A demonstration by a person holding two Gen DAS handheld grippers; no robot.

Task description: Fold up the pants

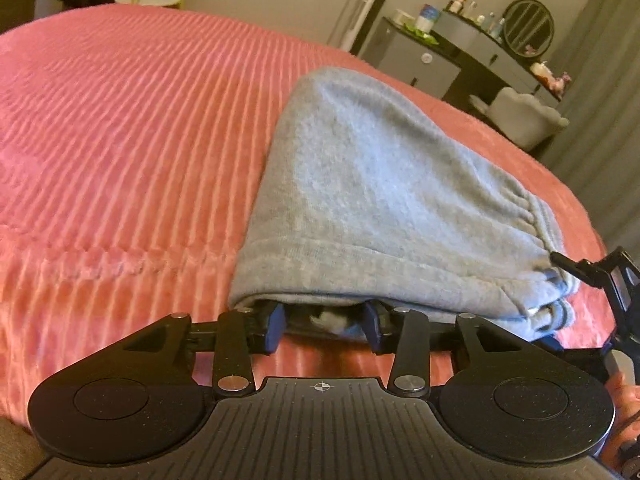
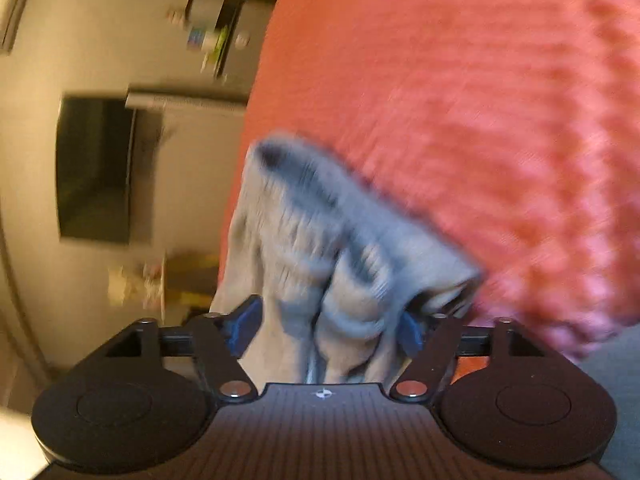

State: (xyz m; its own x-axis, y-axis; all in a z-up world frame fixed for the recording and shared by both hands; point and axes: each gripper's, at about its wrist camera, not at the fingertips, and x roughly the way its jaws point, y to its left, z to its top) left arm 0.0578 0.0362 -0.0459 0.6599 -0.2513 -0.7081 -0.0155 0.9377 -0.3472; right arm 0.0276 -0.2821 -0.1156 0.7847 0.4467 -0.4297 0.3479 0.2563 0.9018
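Observation:
Grey sweatpants (image 1: 380, 184) lie folded into a thick bundle on the pink ribbed bedspread (image 1: 120, 140). My left gripper (image 1: 325, 326) is pushed under the bundle's near edge; its blue pads (image 1: 276, 326) stand apart with fabric draped over them. My right gripper (image 2: 328, 326) is turned on its side and holds the bunched waistband end of the pants (image 2: 340, 264) between its blue pads (image 2: 244, 326); this view is blurred. The right gripper also shows in the left wrist view (image 1: 592, 276) at the bundle's right end.
The bedspread (image 2: 480, 100) covers the whole bed. A grey dresser with bottles and a round mirror (image 1: 480, 52) stands beyond the bed's right edge, with a pale chair (image 1: 524, 116) beside it. A dark screen (image 2: 96, 168) is on the wall.

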